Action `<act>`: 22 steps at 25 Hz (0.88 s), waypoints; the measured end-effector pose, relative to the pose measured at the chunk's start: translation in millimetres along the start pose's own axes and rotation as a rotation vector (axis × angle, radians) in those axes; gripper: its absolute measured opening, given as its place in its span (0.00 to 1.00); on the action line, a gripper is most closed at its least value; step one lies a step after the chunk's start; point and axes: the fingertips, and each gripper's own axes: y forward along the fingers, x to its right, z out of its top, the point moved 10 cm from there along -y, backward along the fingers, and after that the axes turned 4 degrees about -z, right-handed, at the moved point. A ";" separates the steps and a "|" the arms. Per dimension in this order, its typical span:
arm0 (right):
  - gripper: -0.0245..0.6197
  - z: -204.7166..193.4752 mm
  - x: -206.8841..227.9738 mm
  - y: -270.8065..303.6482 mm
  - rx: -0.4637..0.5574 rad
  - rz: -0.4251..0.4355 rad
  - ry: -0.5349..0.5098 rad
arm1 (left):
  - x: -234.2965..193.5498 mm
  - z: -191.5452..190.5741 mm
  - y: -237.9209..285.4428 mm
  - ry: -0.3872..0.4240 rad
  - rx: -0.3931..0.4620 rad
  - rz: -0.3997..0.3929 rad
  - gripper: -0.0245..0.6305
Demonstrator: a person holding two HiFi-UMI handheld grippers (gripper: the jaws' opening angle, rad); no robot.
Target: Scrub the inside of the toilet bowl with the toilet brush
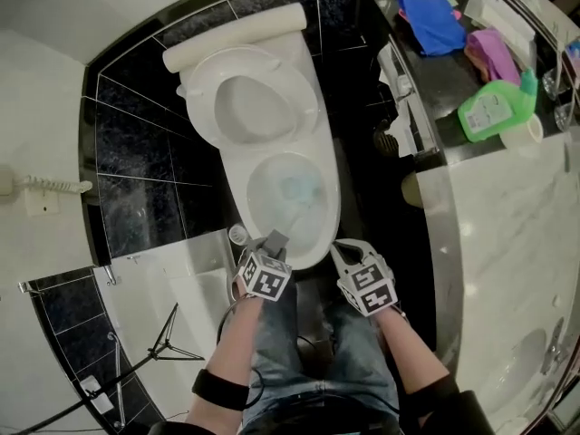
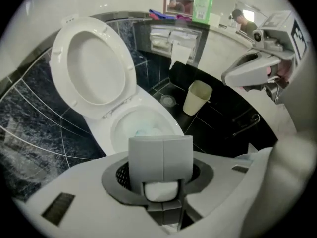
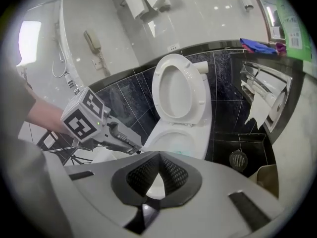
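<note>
At the far left a wall phone (image 1: 9, 184) hangs on the pale wall, and nearer you a black tripod stand (image 1: 168, 338) rests on the floor. A small round white pot (image 1: 237, 234) sits on the floor just left of the toilet.

The toilet bowl (image 1: 332, 193) is in the middle of the head view. Its seat and lid (image 1: 258, 107) are tipped up against the far dark-tiled wall, and there is pale blue water in the bottom.

Your left gripper (image 1: 275, 240) hangs over the near rim of the bowl, pointing steeply down. Its fingers (image 2: 146, 155) are closed on the white handle end of the toilet brush (image 2: 161, 191) — the handle runs from them down into the bowl. The brush head is hard to tell apart from the blue water.

Your right gripper (image 1: 347, 247) is just to the right, over the near right edge of the bowl and apart from the brush. Its fingers (image 3: 173, 170) meet at the tips with nothing between them.

Right of the toilet a cream waste bin (image 2: 197, 97) stands on the dark floor, below paper rolls (image 3: 260, 105) on the wall. On the table (image 1: 507, 207) at the far right lie a blue cloth (image 1: 430, 12) and a purple cloth (image 1: 494, 53) — with a green bottle (image 1: 494, 107) beside them.
</note>
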 end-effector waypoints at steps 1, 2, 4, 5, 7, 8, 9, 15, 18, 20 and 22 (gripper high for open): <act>0.05 4.2 -2.7 -6.5 0.008 0.004 -0.008 | 1.4 1.5 -12.3 -0.018 0.009 0.008 0.27; 0.05 9.3 -5.2 -13.2 0.017 0.007 -0.018 | 3.0 3.4 -25.0 -0.034 0.019 0.019 0.27; 0.05 19.6 -11.9 -28.9 0.033 0.014 -0.041 | 8.9 7.1 -53.3 -0.059 0.046 0.045 0.27; 0.05 23.4 -16.9 -38.5 0.038 0.018 -0.051 | 13.9 7.6 -69.0 -0.074 0.059 0.056 0.27; 0.05 28.9 -28.2 -60.0 0.044 0.025 -0.069 | 27.3 6.0 -100.9 -0.109 0.087 0.067 0.27; 0.05 31.5 -33.1 -70.9 0.048 0.027 -0.077 | 34.7 4.8 -115.4 -0.123 0.099 0.071 0.27; 0.05 34.4 -37.5 -81.4 0.052 0.027 -0.085 | 41.7 3.8 -128.5 -0.132 0.108 0.076 0.27; 0.05 50.4 -68.8 -142.3 0.066 0.026 -0.119 | 73.5 -3.7 -200.4 -0.142 0.137 0.102 0.27; 0.05 56.1 -83.8 -167.6 0.071 0.016 -0.125 | 80.9 -5.6 -234.3 -0.160 0.166 0.107 0.27; 0.05 61.5 -94.2 -181.2 0.076 0.011 -0.113 | 83.9 -7.0 -253.4 -0.162 0.185 0.110 0.27; 0.05 64.0 -101.5 -188.1 0.081 -0.002 -0.108 | 85.5 -10.3 -269.0 -0.162 0.200 0.111 0.27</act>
